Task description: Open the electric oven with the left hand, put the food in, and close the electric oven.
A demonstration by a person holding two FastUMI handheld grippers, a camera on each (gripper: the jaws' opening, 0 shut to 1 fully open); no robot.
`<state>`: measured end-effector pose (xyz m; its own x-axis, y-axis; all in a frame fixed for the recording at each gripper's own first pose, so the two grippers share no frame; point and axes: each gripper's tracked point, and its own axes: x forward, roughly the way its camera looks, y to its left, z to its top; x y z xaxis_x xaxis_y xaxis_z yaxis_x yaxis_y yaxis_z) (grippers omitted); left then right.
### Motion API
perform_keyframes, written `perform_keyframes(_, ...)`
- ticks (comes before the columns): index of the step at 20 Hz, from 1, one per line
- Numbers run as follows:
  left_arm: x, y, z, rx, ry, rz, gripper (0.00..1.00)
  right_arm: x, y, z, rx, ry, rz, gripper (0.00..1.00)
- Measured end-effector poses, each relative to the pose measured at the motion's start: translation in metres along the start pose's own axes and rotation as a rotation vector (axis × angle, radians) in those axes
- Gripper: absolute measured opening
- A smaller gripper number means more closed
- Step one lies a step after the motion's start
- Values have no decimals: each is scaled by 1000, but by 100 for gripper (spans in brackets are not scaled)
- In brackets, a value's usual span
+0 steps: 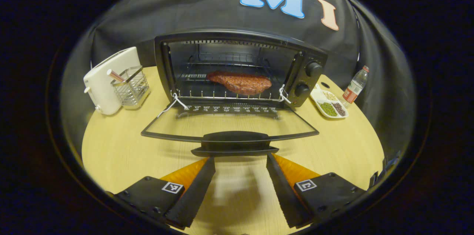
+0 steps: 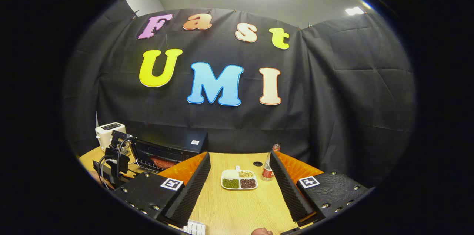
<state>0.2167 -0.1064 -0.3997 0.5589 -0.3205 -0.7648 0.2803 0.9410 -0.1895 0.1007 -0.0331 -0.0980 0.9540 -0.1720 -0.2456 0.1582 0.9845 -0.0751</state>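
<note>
Left gripper [image 1: 240, 161] spread wide near oven door handle [image 1: 234, 141], meat [image 1: 239, 82] inside, right gripper [image 2: 240, 157] agape.

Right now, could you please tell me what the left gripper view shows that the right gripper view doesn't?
Left gripper view: the lowered door handle, two knobs and a wire basket beside the toaster. Right gripper view: a ceiling light. Both: the open oven with meat inside, the toaster, the divided dish and the bottle.
</note>
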Motion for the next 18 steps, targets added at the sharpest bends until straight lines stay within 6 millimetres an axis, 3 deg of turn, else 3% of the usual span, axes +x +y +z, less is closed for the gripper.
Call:
perform_keyframes(3, -9, -2, 15, 3, -38, -13, 99, -1, 4, -4, -5, 1, 9, 97)
perform_keyframes(4, -12, -3, 22, 7, -54, -15, 90, -2, 6, -4, -6, 0, 15, 97)
perform_keyframes(7, -19, -4, 45, 11, -100, -15, 94, -1, 12, -9, -3, 8, 29, 97)
perform_keyframes(8, -21, -4, 55, 17, -121, -17, 99, -1, 15, -8, 4, 4, 33, 98)
perform_keyframes(9, -22, -5, 65, 28, -144, -19, 90, 0, 16, -10, 9, 6, 34, 98)
perform_keyframes(11, -22, -5, 86, 59, -186, -19, 99, 2, 19, -15, 19, 18, 38, 98)
perform_keyframes(15, -12, -2, 132, 105, -275, -20, 94, 4, 25, -19, 37, 25, 38, 98)
perform_keyframes(16, -10, -1, 142, 101, -296, -22, 99, 5, 26, -19, 34, 25, 36, 97)
perform_keyframes(18, -18, 0, 161, 96, -359, -29, 94, 5, 28, -17, 36, 20, 34, 97)
